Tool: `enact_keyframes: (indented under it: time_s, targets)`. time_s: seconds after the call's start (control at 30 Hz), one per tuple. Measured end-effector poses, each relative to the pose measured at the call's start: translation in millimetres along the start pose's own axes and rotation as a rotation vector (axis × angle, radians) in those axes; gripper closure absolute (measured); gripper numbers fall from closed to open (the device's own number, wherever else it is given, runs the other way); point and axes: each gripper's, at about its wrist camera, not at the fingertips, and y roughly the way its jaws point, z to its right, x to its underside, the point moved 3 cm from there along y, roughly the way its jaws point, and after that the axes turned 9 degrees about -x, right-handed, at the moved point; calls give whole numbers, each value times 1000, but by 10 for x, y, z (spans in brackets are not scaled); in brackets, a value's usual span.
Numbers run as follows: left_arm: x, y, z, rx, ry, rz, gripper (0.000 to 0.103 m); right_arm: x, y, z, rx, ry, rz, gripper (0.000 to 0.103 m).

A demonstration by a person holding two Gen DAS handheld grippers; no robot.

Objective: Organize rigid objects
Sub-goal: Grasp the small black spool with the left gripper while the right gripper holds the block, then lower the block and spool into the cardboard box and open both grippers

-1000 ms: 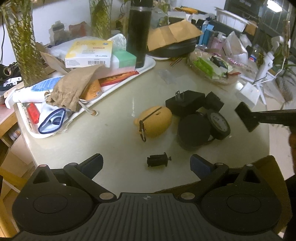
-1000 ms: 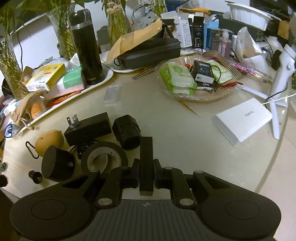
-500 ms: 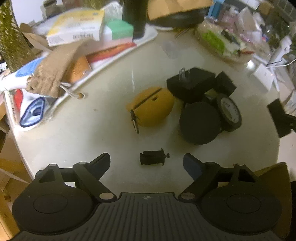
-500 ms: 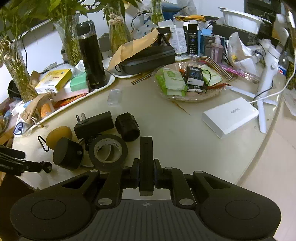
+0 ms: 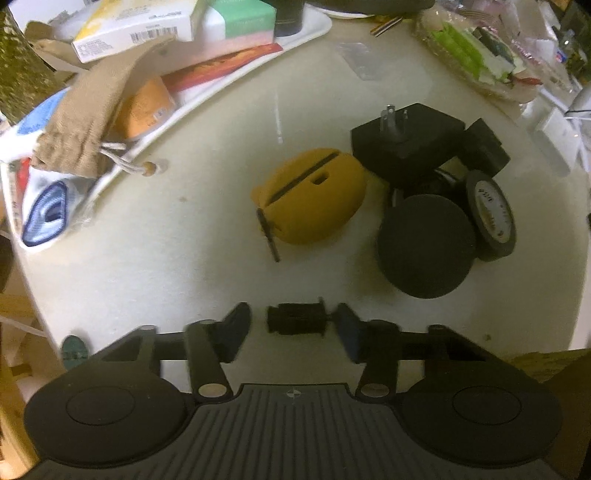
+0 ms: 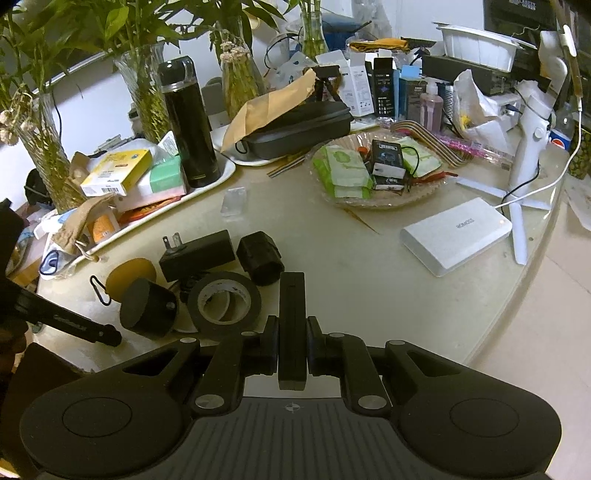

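On white power bank [image 6: 458,235]: "ROMOSS"

Readable text is scarce. White power bank [image 6: 457,235] at ~3 o'clock of the table in right wrist view carries grey lettering that looks like "ROMOSS". Blue can [image 6: 559,135] at far 2 o'clock, behind the white stand, shows a red-white-blue Pepsi-style logo, word not legible. Left gripper arm [image 6: 66,320] at 9 o'clock bears small white print, too blurred to read. Yellow box [image 5: 136,27] at 11 o'clock in left wrist view has a barcode w/ digits, unreadable. Tape roll [image 5: 489,216] at 3 o'clock has print on its core, illegible
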Motion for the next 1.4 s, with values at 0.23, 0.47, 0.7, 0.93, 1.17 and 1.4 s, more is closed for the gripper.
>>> enact_keyframes:
  time_s: [0.23,0.47,0.7,0.93,1.17,1.4]
  targets:
    - [20,-29,-57,44,-22,11,64,-7,-33,-61,-26,-4,-4,86]
    - [21,-200,-94,61,-50,53,64,-7,-60,-133,-45,-2,-8,86]
    - [62,-427,-89,84,-59,106,64,6,-132,-212,-72,1,-15,86]
    - [169,-693,-32,96,-41,166,64,46,-267,-266,-105,25,-13,86]
    - [335,-920,2,90,-9,225,64,120,-459,-363,-147,51,-11,86]
    - [534,-1138,-32,104,13,277,64,262,-537,-487,-169,64,-37,86]
